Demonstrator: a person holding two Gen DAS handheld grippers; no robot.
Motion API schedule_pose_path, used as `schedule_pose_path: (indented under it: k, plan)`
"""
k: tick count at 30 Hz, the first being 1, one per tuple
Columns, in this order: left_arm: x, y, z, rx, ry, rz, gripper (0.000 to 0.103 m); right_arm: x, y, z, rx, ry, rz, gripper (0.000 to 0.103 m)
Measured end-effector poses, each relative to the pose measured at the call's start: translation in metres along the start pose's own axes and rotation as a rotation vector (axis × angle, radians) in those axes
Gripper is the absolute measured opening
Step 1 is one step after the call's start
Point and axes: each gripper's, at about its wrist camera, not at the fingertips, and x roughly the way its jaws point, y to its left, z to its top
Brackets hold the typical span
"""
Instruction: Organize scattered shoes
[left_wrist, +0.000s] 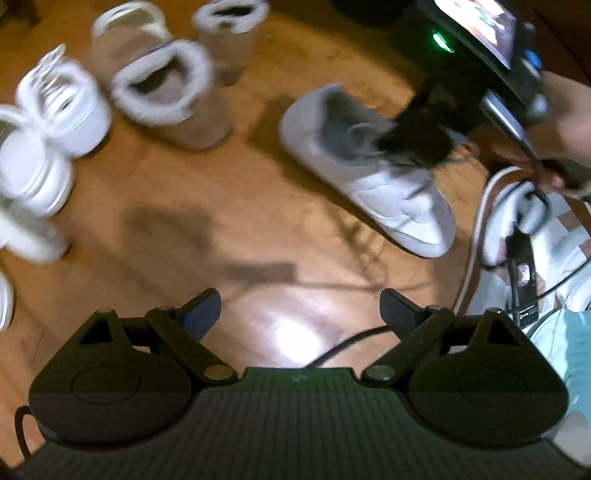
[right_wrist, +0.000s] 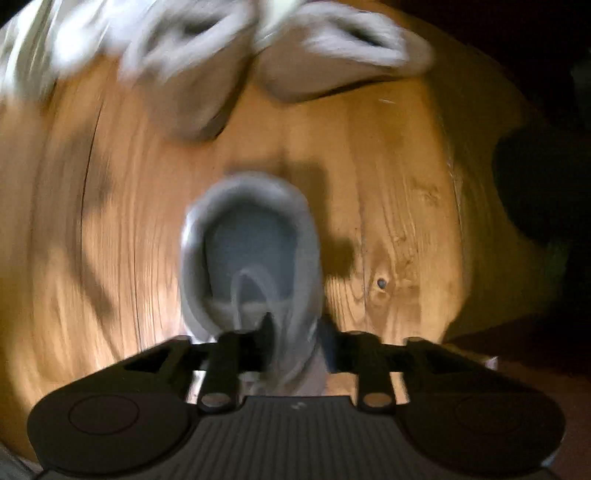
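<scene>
A pale grey sneaker (left_wrist: 384, 192) lies on the wooden floor (left_wrist: 184, 229), right of centre in the left wrist view. My right gripper (left_wrist: 417, 144) hangs over its opening, held by a hand (left_wrist: 569, 122). In the right wrist view the same sneaker (right_wrist: 251, 236) shows its grey lining, and my right gripper (right_wrist: 297, 339) stands open with the shoe's tongue and side between the jaws, the pads not pressing. My left gripper (left_wrist: 301, 306) is open over bare floor, holding nothing. Two fur-lined tan boots (left_wrist: 166, 92) stand at the top left. White sneakers (left_wrist: 62, 99) are bunched at the left edge.
Cables (left_wrist: 476, 236) and a small dark device (left_wrist: 524, 280) lie at the right beside a person's pale clothing (left_wrist: 565, 332). The blurred boots (right_wrist: 332, 62) fill the top of the right wrist view. A dark shape (right_wrist: 535, 192) sits at its right edge.
</scene>
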Motion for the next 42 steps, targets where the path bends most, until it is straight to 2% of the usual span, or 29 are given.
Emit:
schedule_pose_path:
  k: [1, 3, 5, 9, 13, 17, 18, 20, 21, 22, 25, 28, 30, 34, 38, 40, 41, 42]
  plan:
    - [0.003, -0.006, 0.005, 0.019, 0.007, 0.002, 0.094, -0.008, -0.017, -0.008, 0.127, -0.041, 0.042, 0.075]
    - [0.006, -0.008, 0.013, 0.043, -0.004, 0.016, 0.094, -0.022, -0.047, -0.026, 0.358, -0.119, 0.123, 0.076]
    - [0.003, -0.01, 0.02, 0.044, -0.018, 0.036, 0.094, -0.03, -0.058, -0.049, 0.502, -0.181, 0.191, 0.076]
    - [0.0, 0.022, 0.04, -0.032, -0.068, 0.068, 0.094, -0.038, -0.046, -0.084, 0.636, -0.264, 0.292, 0.074]
    - [-0.008, 0.067, 0.056, -0.158, -0.145, 0.085, 0.094, -0.036, -0.009, -0.098, 0.529, -0.283, 0.345, 0.071]
    - [-0.008, 0.099, 0.062, -0.266, -0.219, 0.107, 0.094, -0.027, 0.017, -0.094, 0.461, -0.211, 0.484, 0.07]
    - [-0.003, 0.107, 0.066, -0.305, -0.23, 0.134, 0.094, -0.022, 0.019, -0.094, 0.46, -0.196, 0.497, 0.07]
    - [0.0, 0.114, 0.071, -0.332, -0.242, 0.153, 0.094, -0.01, 0.017, -0.091, 0.466, -0.176, 0.458, 0.066]
    - [0.008, 0.119, 0.078, -0.357, -0.244, 0.166, 0.094, -0.001, 0.014, -0.089, 0.475, -0.172, 0.399, 0.055]
    - [0.014, 0.122, 0.082, -0.376, -0.244, 0.172, 0.094, 0.008, 0.009, -0.087, 0.492, -0.175, 0.338, 0.054]
    - [0.032, 0.134, 0.094, -0.409, -0.248, 0.187, 0.094, 0.004, 0.007, -0.086, 0.526, -0.191, 0.379, 0.055]
    - [0.044, 0.141, 0.1, -0.439, -0.247, 0.227, 0.094, -0.012, 0.013, -0.091, 0.505, -0.227, 0.391, 0.061]
    - [0.047, 0.147, 0.101, -0.482, -0.253, 0.215, 0.094, -0.027, 0.02, -0.091, 0.468, -0.261, 0.382, 0.068]
    - [0.057, 0.158, 0.103, -0.576, -0.235, 0.203, 0.094, -0.045, 0.024, -0.082, 0.413, -0.292, 0.388, 0.069]
    - [0.066, 0.161, 0.101, -0.598, -0.233, 0.213, 0.093, -0.05, 0.022, -0.073, 0.416, -0.294, 0.425, 0.071]
    - [0.073, 0.159, 0.104, -0.575, -0.212, 0.221, 0.067, -0.05, 0.02, -0.073, 0.431, -0.288, 0.439, 0.072]
    - [0.077, 0.158, 0.106, -0.564, -0.2, 0.225, 0.036, -0.049, 0.02, -0.073, 0.433, -0.286, 0.437, 0.072]
    - [0.08, 0.161, 0.109, -0.596, -0.19, 0.169, 0.016, -0.048, 0.02, -0.074, 0.435, -0.284, 0.435, 0.072]
